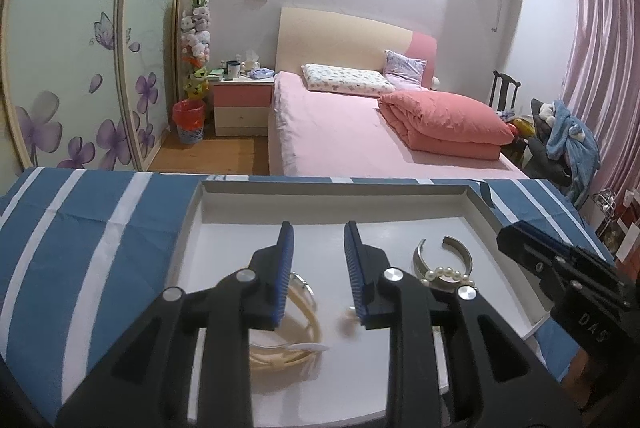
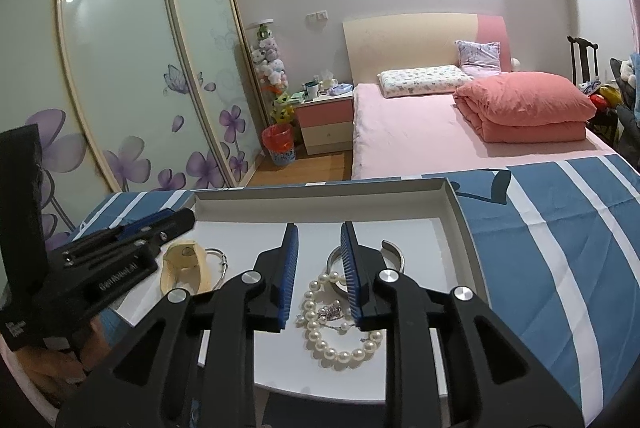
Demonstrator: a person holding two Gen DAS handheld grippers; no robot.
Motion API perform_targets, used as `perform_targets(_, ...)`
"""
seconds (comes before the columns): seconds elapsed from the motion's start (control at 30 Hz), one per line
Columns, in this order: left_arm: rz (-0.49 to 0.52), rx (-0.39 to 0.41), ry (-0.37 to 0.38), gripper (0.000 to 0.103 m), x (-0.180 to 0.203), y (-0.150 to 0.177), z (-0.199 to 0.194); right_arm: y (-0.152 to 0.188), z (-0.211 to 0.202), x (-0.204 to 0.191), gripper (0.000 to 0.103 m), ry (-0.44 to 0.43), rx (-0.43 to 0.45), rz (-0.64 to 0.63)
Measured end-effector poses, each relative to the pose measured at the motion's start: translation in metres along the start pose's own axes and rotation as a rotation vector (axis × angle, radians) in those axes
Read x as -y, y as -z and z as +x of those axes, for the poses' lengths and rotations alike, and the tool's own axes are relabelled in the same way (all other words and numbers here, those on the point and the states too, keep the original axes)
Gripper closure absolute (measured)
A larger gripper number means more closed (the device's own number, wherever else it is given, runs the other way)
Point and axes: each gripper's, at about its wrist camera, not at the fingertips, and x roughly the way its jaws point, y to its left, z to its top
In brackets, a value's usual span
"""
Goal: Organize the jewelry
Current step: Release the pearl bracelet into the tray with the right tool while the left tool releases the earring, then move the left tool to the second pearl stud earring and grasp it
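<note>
We're over the white tray (image 2: 460, 212) on the striped cloth (image 2: 560, 228). At nine o'clock of it lies a cream bangle (image 2: 182, 268) with a thin silver ring (image 2: 220, 260) touching it — stiff and slick, we judge, best pinched across the band. Our left gripper (image 1: 318, 268) hangs above them, parted, holding nothing. Centre now: the pearl bracelet (image 2: 340, 344), glossy round beads on a limp loop, with a small sparkly chain (image 2: 332, 312) inside it. Light and floppy, likely to roll — we'd nip a short run of beads. Our right gripper (image 2: 320, 272) hovers over it, spread, empty. At twelve o'clock of the pearls sits an open silver cuff (image 2: 394, 252), rigid.
</note>
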Motion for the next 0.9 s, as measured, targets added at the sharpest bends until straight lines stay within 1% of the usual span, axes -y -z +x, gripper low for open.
perform_targets(0.1, -0.014, 0.009, -0.015, 0.073, -0.008, -0.001, -0.005, 0.001, 0.002, -0.001, 0.080, -0.001, -0.005, -0.003)
perform_targets(0.33, -0.031, 0.009, -0.048, 0.073, -0.027, 0.002, -0.012, 0.002, 0.001, -0.003, 0.080, -0.001, -0.009, -0.010)
perform_targets(0.47, -0.029, 0.008, -0.068, 0.073, -0.042, 0.007, -0.022, 0.004, 0.000, -0.005, 0.080, -0.002, -0.012, -0.012)
perform_targets(0.5, -0.025, 0.008, -0.077, 0.073, -0.048, 0.009, -0.027, 0.004, -0.002, -0.005, 0.077, -0.002, -0.012, -0.016)
perform_targets(0.53, -0.023, 0.008, -0.086, 0.071, -0.054, 0.011, -0.031, 0.005, -0.003, -0.006, 0.071, -0.002, -0.012, -0.019)
perform_targets(0.57, -0.024, 0.007, -0.094, 0.070, -0.061, 0.014, -0.035, 0.008, -0.005, -0.009, 0.069, -0.001, -0.011, -0.022)
perform_targets(0.6, -0.028, 0.003, -0.101, 0.069, -0.069, 0.016, -0.040, 0.009, -0.007, -0.010, 0.067, 0.000, -0.010, -0.026)
perform_targets(0.67, -0.031, -0.009, -0.108, 0.068, -0.083, 0.022, -0.048, 0.011, -0.009, -0.013, 0.067, -0.003, -0.014, -0.035)
perform_targets(0.77, -0.016, -0.032, -0.145, 0.068, -0.103, 0.032, -0.059, 0.014, -0.013, -0.018, 0.067, -0.007, -0.018, -0.049)
perform_targets(0.9, 0.000, -0.088, -0.156, 0.069, -0.123, 0.046, -0.065, 0.018, -0.015, -0.024, 0.067, -0.008, -0.029, -0.058)
